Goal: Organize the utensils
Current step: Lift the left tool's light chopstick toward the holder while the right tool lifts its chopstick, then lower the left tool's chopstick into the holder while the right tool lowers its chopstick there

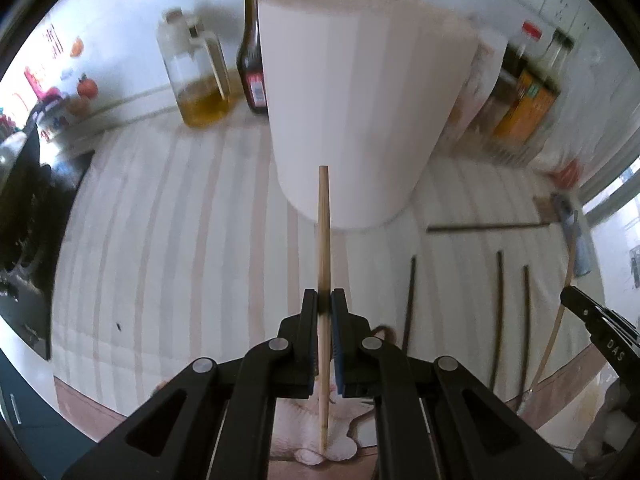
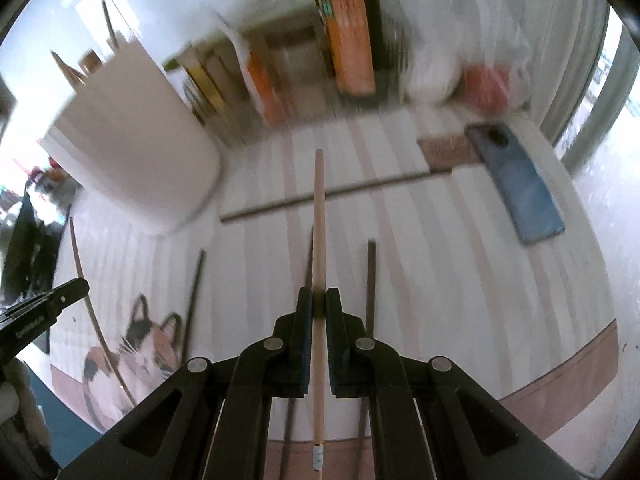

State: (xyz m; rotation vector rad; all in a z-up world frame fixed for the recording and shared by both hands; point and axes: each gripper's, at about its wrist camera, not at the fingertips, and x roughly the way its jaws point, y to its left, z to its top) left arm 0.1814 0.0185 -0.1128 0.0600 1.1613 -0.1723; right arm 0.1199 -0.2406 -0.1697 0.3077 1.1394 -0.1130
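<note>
So both my grippers are clamped tight on a light wooden chopstick each: left gripper (image 1: 325,300) holds one chopstick (image 1: 323,240), right gripper (image 2: 319,300) another (image 2: 319,220), above the striped mat (image 2: 440,280) near the white holder (image 1: 360,100), dark chopsticks (image 1: 499,312) lying below.

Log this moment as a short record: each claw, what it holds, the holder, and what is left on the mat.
left claw: shut on a light wooden chopstick
right claw: shut on a second light chopstick
holder: white cylindrical holder, upright on the mat, sticks already poking out of its top
left on mat: four dark chopsticks, three lengthwise, one crosswise
mat: striped cloth with a cat print
nearby: blue phone, oil jug, dark sauce bottle
</note>
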